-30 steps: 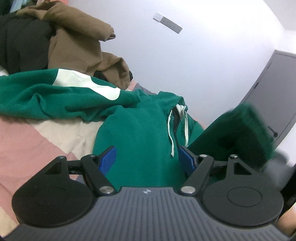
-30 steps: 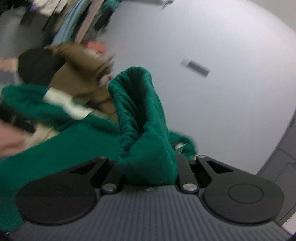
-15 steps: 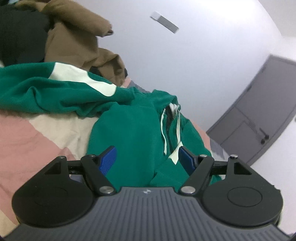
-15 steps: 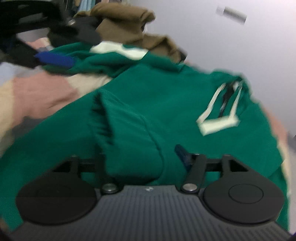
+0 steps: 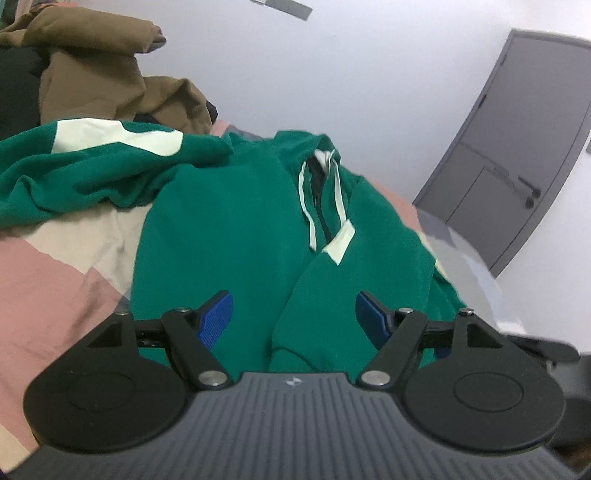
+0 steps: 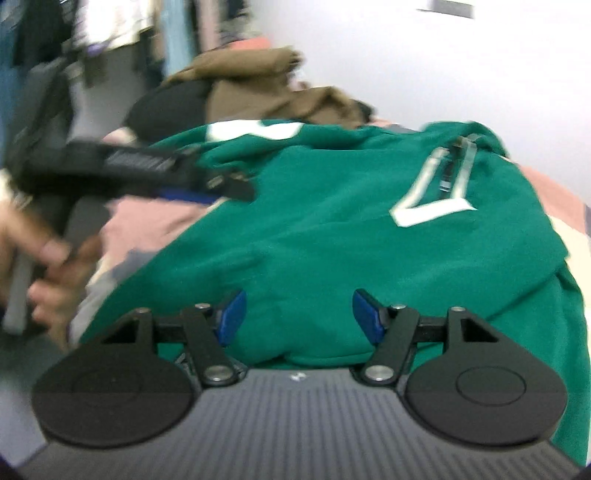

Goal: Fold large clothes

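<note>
A green hoodie (image 5: 229, 221) with white drawstrings and white patches lies spread on the bed; it also shows in the right wrist view (image 6: 332, 229). One sleeve lies folded across its front (image 5: 332, 295); the other sleeve (image 5: 92, 166) stretches out to the left. My left gripper (image 5: 293, 317) is open and empty, just above the hoodie's lower part. My right gripper (image 6: 295, 314) is open and empty over the hoodie's hem. The left gripper and the hand holding it appear at the left of the right wrist view (image 6: 147, 173).
A brown garment (image 5: 110, 81) and a black one (image 5: 14, 92) are piled at the back of the bed. The bedsheet (image 5: 48, 277) is pink and beige. A grey door (image 5: 517, 147) stands at the right. Hanging clothes (image 6: 110, 29) are at the far left.
My right gripper carried the green sleeve over the hoodie's front, laid it there and opened. The left gripper stayed open and shifted slightly.
</note>
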Available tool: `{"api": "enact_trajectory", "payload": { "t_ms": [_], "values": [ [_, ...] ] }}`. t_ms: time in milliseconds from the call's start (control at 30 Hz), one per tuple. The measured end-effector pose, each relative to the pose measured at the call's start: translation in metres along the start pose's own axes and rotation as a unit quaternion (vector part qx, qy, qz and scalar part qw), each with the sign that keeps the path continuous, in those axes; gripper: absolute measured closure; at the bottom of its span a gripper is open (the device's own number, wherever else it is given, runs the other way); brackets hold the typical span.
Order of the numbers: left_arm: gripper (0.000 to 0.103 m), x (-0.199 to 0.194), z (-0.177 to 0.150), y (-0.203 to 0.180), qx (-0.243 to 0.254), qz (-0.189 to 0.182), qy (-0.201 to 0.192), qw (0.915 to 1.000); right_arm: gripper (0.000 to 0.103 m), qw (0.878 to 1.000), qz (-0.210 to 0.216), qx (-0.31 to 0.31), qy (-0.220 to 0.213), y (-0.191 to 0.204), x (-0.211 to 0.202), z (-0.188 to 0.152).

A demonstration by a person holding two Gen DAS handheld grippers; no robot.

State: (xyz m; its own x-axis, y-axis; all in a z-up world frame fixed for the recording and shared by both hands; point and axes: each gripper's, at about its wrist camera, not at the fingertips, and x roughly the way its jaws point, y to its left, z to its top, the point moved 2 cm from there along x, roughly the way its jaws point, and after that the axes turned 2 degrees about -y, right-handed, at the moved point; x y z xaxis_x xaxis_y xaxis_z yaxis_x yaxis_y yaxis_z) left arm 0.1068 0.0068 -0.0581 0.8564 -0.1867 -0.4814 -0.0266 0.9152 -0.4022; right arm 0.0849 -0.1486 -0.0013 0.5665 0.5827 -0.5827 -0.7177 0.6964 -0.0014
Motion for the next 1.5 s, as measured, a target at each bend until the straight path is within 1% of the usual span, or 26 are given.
{"api": "enact_trajectory", "payload": {
  "t_ms": [67,167,233,300,367,433,567,633,700,867,933,1033,1100,1167,1233,1300,1367,1433,1500],
  "values": [
    [0.026,0.008,-0.004,-0.004,0.006,0.004,0.011,0.9999,0.038,0.999,-0.018,0.026,-0.007,-0.014,0.009,0.002],
    [0.026,0.02,-0.007,-0.007,0.015,0.018,0.019,0.9995,0.039,0.995,-0.055,0.072,-0.036,-0.038,0.022,0.005],
    [0.026,0.027,-0.008,-0.007,0.013,0.022,0.027,0.9993,0.039,0.991,-0.068,0.107,-0.039,-0.053,0.033,0.003],
    [0.027,0.035,-0.01,-0.008,0.021,0.028,0.035,0.9988,0.044,0.988,-0.076,0.131,-0.039,-0.064,0.046,-0.002],
    [0.027,0.044,-0.014,-0.01,0.037,0.039,0.042,0.9977,0.045,0.986,-0.088,0.137,-0.034,-0.067,0.06,-0.006],
    [0.027,0.052,-0.018,-0.009,0.043,0.044,0.056,0.9965,0.046,0.987,-0.095,0.126,-0.032,-0.068,0.071,-0.009],
    [0.027,0.074,-0.03,-0.006,0.05,0.061,0.102,0.9916,0.046,0.988,-0.098,0.12,-0.01,-0.071,0.091,-0.017],
    [0.027,0.078,-0.033,-0.007,0.059,0.069,0.108,0.99,0.046,0.987,-0.1,0.123,0.007,-0.075,0.1,-0.023],
    [0.027,0.078,-0.033,-0.007,0.06,0.07,0.108,0.9899,0.046,0.987,-0.1,0.124,0.007,-0.076,0.103,-0.026],
    [0.027,0.07,-0.029,-0.003,0.051,0.07,0.092,0.9919,0.046,0.986,-0.103,0.128,0.007,-0.076,0.098,-0.028],
    [0.027,0.063,-0.023,-0.002,0.04,0.073,0.076,0.9937,0.046,0.985,-0.105,0.134,0.009,-0.076,0.093,-0.03],
    [0.026,0.048,-0.012,0.009,0.015,0.092,0.038,0.9949,0.047,0.985,-0.114,0.13,0.025,-0.072,0.086,-0.032],
    [0.026,0.04,-0.005,0.019,-0.006,0.108,0.013,0.994,0.047,0.985,-0.118,0.123,0.031,-0.067,0.082,-0.033],
    [0.025,0.041,0.002,0.031,-0.026,0.13,0.004,0.9911,0.047,0.985,-0.112,0.129,0.029,-0.065,0.078,-0.036],
    [0.025,0.041,0.008,0.044,-0.045,0.144,-0.005,0.9885,0.047,0.985,-0.113,0.126,0.027,-0.064,0.077,-0.037],
    [0.025,0.041,0.015,0.057,-0.06,0.167,-0.014,0.9839,0.047,0.986,-0.112,0.124,0.026,-0.065,0.076,-0.038],
    [0.025,0.041,0.021,0.073,-0.08,0.187,-0.026,0.9788,0.047,0.985,-0.113,0.125,0.024,-0.065,0.076,-0.038],
    [0.024,0.04,0.027,0.09,-0.109,0.208,-0.039,0.9713,0.047,0.986,-0.115,0.123,0.022,-0.065,0.076,-0.039],
    [0.024,0.037,0.03,0.11,-0.144,0.216,-0.05,0.9645,0.047,0.986,-0.116,0.122,0.02,-0.064,0.076,-0.039]
  ]
}}
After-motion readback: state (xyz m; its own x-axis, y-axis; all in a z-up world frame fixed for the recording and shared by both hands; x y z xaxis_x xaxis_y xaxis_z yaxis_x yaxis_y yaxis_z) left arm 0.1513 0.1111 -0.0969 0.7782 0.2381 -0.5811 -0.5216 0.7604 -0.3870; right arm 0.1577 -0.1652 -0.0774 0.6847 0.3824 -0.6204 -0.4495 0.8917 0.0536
